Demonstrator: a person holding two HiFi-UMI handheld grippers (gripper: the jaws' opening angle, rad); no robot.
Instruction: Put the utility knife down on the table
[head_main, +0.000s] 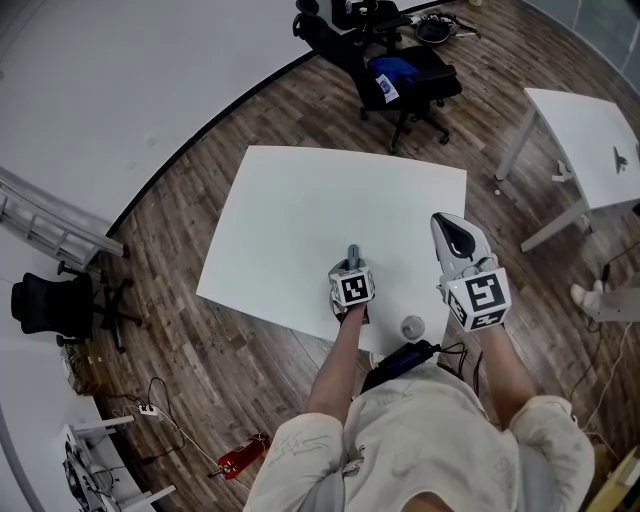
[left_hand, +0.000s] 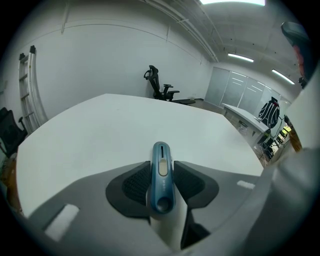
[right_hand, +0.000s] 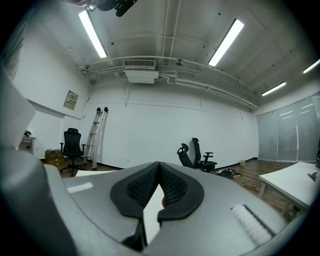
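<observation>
Two pads of my left gripper (head_main: 352, 265) pinched the slim blue plastic utility knife (left_hand: 161, 179), nose angled down over the white rectangular table (head_main: 300, 220), near its front edge. I judged: lower until it lies flat, then release. Right gripper (right_hand: 159, 167) was closed and empty.

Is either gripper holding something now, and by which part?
The left gripper holds the blue utility knife, fingers on both sides of its body at the rear half. The right gripper is shut, empty.
</observation>
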